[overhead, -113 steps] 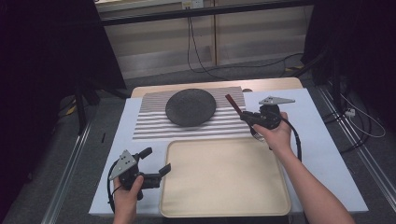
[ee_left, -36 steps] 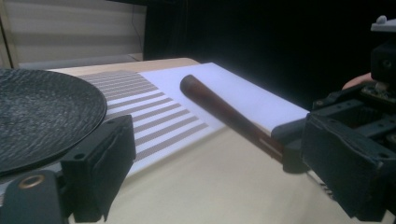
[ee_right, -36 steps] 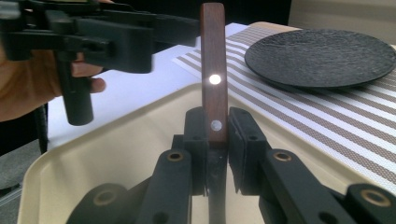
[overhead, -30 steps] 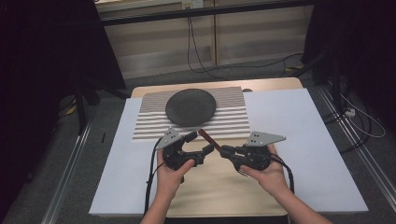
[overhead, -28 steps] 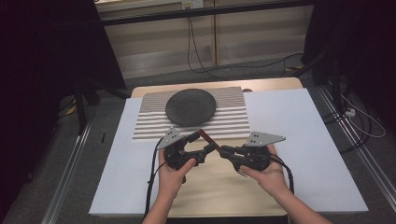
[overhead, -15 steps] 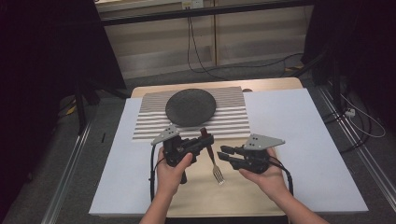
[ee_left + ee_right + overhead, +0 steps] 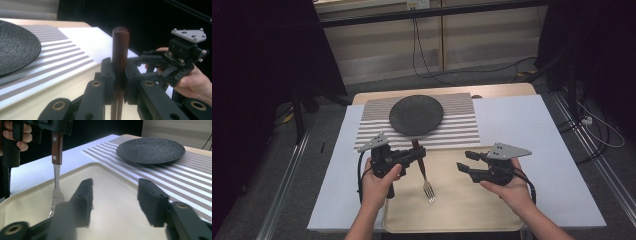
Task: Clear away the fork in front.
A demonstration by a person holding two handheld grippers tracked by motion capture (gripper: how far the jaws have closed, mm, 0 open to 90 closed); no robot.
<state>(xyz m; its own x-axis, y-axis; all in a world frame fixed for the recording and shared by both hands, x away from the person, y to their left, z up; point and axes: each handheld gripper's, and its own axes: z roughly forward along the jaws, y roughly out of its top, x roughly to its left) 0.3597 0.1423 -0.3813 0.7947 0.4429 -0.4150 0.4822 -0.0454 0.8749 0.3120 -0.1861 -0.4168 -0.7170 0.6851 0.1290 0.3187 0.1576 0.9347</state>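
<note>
fork (image 7: 424,176): glossy reddish wood handle, shiny metal tines
plate (image 7: 416,115): matt black, rough-textured
tray (image 7: 472,210): smooth matt beige plastic
placemat (image 7: 462,127): woven, striped cloth

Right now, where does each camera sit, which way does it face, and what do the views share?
High view: above the person's side, looking forward and down on the tray; both forearms and tools show.
Left gripper view: rides the left tool, facing the right tool over the fork its jaws clamp.
Right gripper view: rides the right tool, facing the black plate.
All share fork and plate.
</note>
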